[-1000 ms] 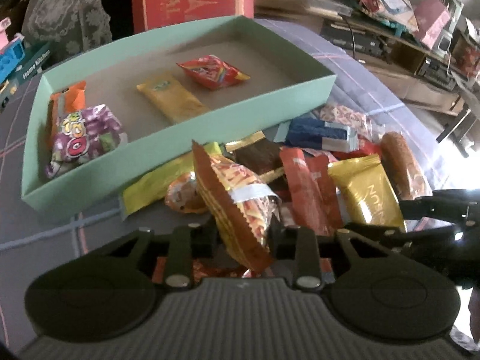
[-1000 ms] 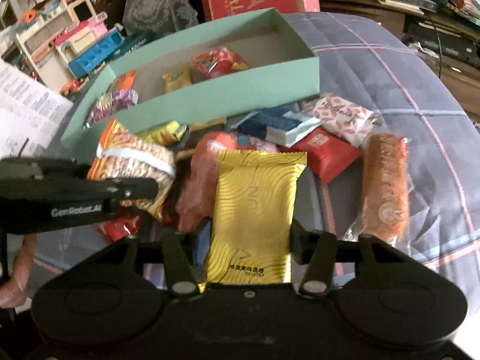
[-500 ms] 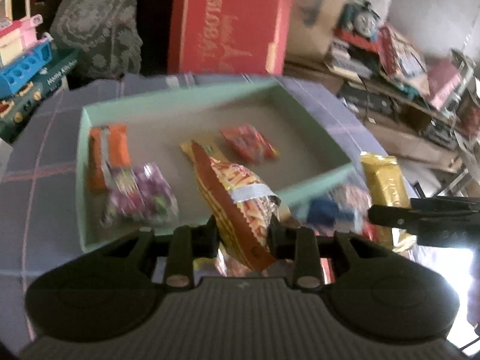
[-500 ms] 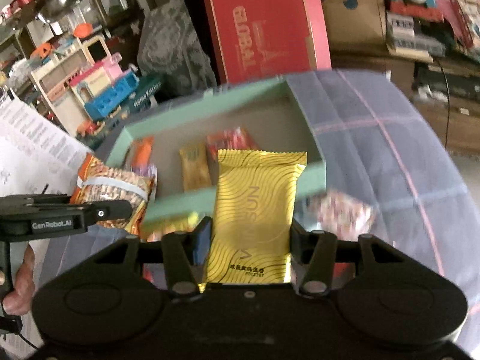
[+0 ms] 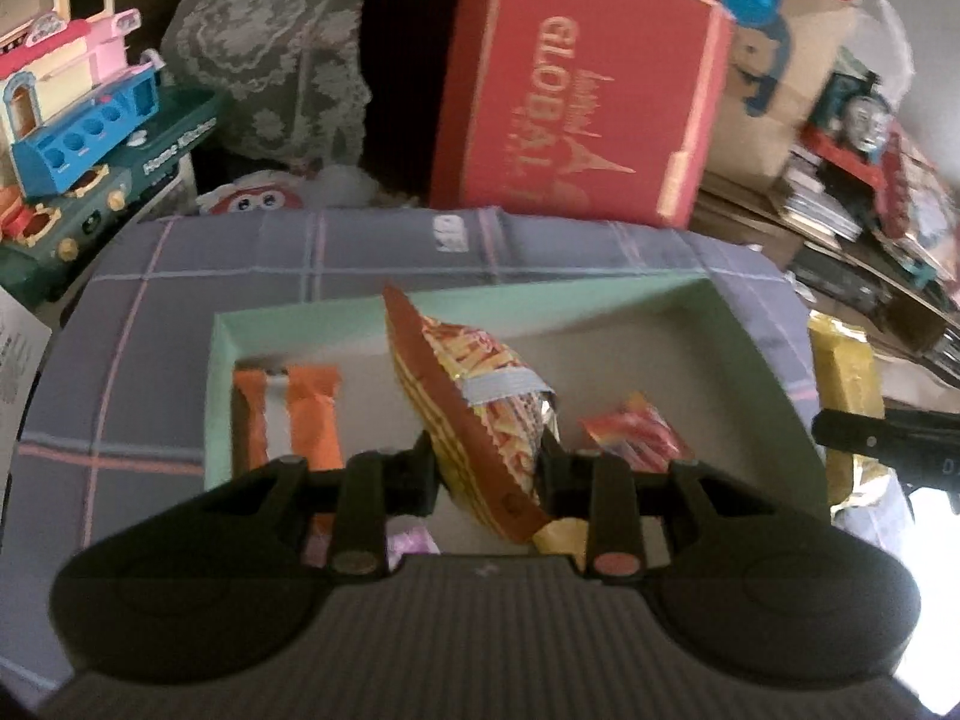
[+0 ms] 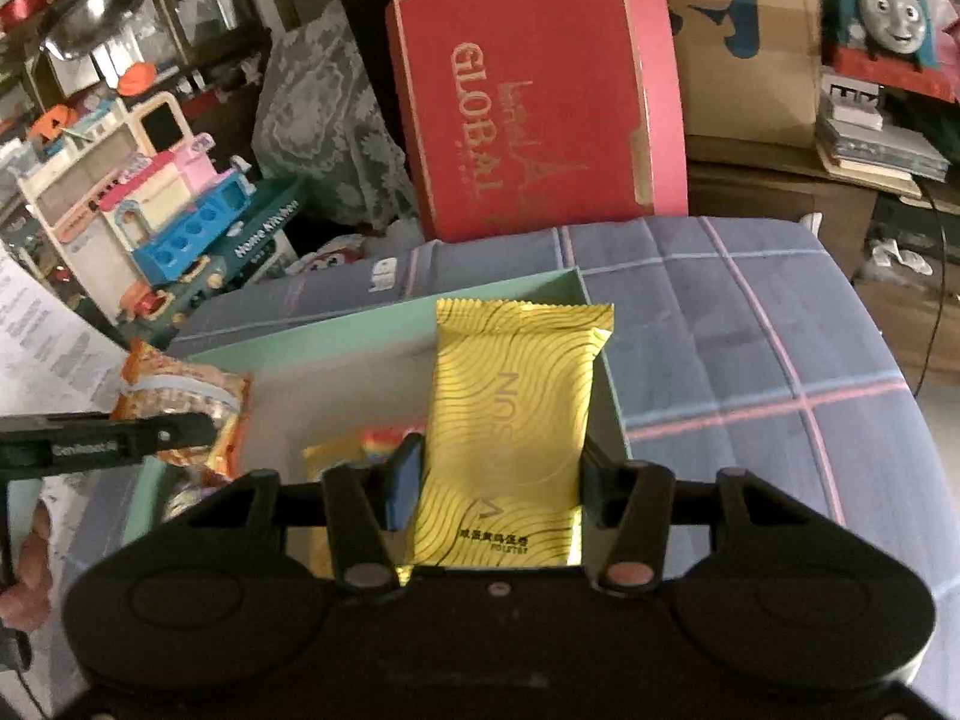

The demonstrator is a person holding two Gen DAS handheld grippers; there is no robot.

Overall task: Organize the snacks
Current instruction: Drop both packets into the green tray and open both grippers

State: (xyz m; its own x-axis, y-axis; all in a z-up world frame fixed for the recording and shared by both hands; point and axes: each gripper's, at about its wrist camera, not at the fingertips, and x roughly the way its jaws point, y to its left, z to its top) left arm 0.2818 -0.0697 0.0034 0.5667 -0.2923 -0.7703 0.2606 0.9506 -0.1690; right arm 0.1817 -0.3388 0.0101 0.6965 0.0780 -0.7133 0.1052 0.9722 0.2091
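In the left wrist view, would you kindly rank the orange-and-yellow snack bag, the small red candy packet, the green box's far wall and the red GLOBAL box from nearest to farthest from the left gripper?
1. Orange-and-yellow snack bag: clamped between the left gripper jaws.
2. Small red candy packet: on the box floor, just right of the jaws.
3. Green box's far wall: beyond the bag.
4. Red GLOBAL box: standing behind the table.

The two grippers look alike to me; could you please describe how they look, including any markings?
Both the left gripper and the right gripper are matte black plastic, each with a wide ribbed body, two round lobes and slim linkage bars on metal pivot pins. The right has a blue finger pad. White lettering marks the left gripper's side, too blurred to read.
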